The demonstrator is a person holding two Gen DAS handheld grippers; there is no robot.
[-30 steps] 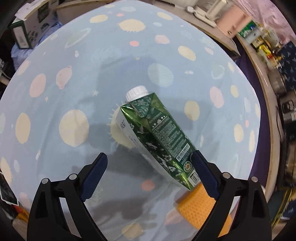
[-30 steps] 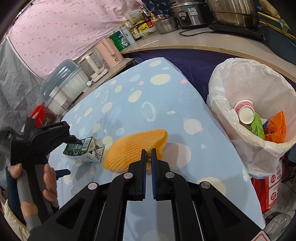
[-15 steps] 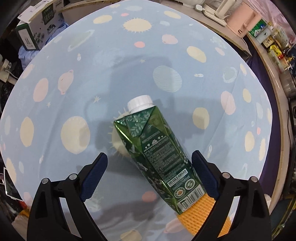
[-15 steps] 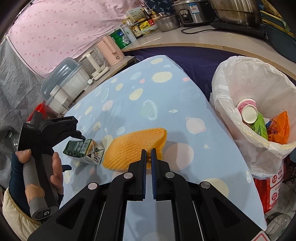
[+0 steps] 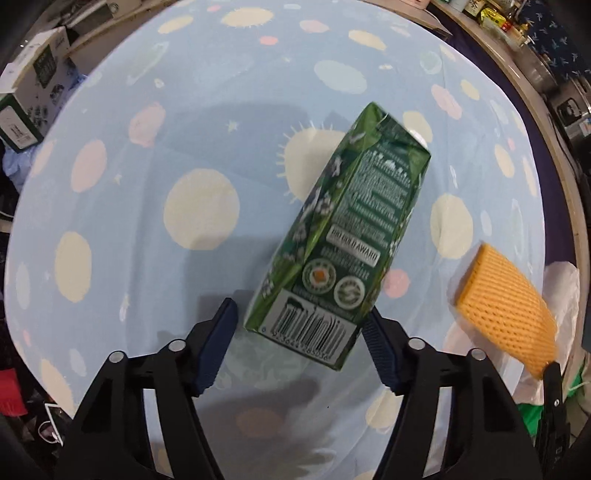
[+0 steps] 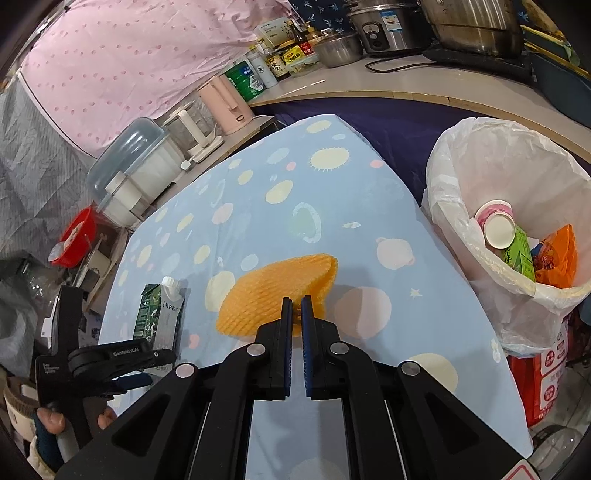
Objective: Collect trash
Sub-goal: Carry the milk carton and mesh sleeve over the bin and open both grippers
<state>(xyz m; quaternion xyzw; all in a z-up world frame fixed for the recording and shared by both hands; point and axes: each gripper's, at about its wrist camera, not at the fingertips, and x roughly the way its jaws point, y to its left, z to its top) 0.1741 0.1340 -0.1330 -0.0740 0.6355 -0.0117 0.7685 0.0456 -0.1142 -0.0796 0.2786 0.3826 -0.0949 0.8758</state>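
Observation:
A green drink carton (image 5: 343, 243) with a white cap stands on the blue spotted tablecloth (image 5: 184, 110); its barcode end sits between my left gripper's (image 5: 299, 339) fingers. The right finger touches it, and a small gap shows at the left finger. The carton also shows in the right wrist view (image 6: 159, 314). My right gripper (image 6: 296, 314) is shut on an orange foam net sleeve (image 6: 273, 295), held just above the table; the sleeve shows in the left wrist view (image 5: 506, 310). A white-lined trash bin (image 6: 517, 184) stands at the table's right.
The bin holds a pink cup (image 6: 496, 225), a green carton and an orange wrapper. Behind the table are a pink kettle (image 6: 221, 103), a clear-lidded container (image 6: 129, 173), bottles and a rice cooker (image 6: 384, 29). A box (image 5: 29, 96) sits off the table's left edge.
My left gripper has narrowed around the carton's barcode end, and the carton has turned upright from lying on its side. The right gripper has lifted the orange sleeve slightly.

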